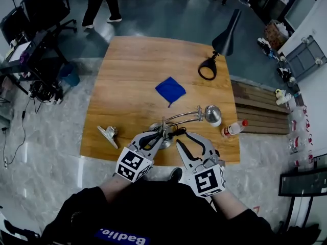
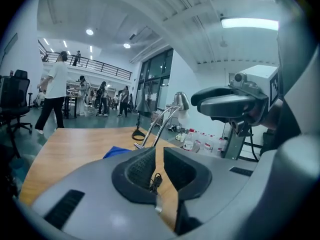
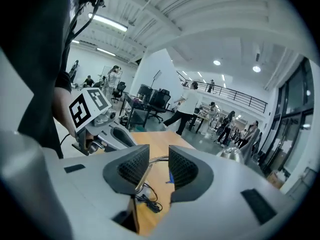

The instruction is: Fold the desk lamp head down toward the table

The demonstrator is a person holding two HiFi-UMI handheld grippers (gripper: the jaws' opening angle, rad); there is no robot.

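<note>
A silver desk lamp stands at the table's near edge. Its round base (image 1: 167, 143) is partly hidden under my left gripper (image 1: 158, 132). Its twin arms (image 1: 181, 117) run low to the right and end in the lamp head (image 1: 213, 115), which lies close to the tabletop. The left gripper (image 2: 159, 156) shows a narrow gap between its pads with nothing in it; the lamp arms (image 2: 162, 121) rise just beyond. My right gripper (image 1: 185, 138) hovers beside the base, open, with the lamp's black cable (image 3: 145, 199) below the jaws (image 3: 159, 156) and the lamp head (image 3: 230, 154) to the right.
On the wooden table (image 1: 133, 70) lie a blue cloth (image 1: 171, 90), a small metal piece (image 1: 108, 134) and a bottle (image 1: 234, 128). A black lamp (image 1: 225, 34) stands at the far right corner. Slatted boards (image 1: 260, 106) lie to the right; people and office chairs are beyond.
</note>
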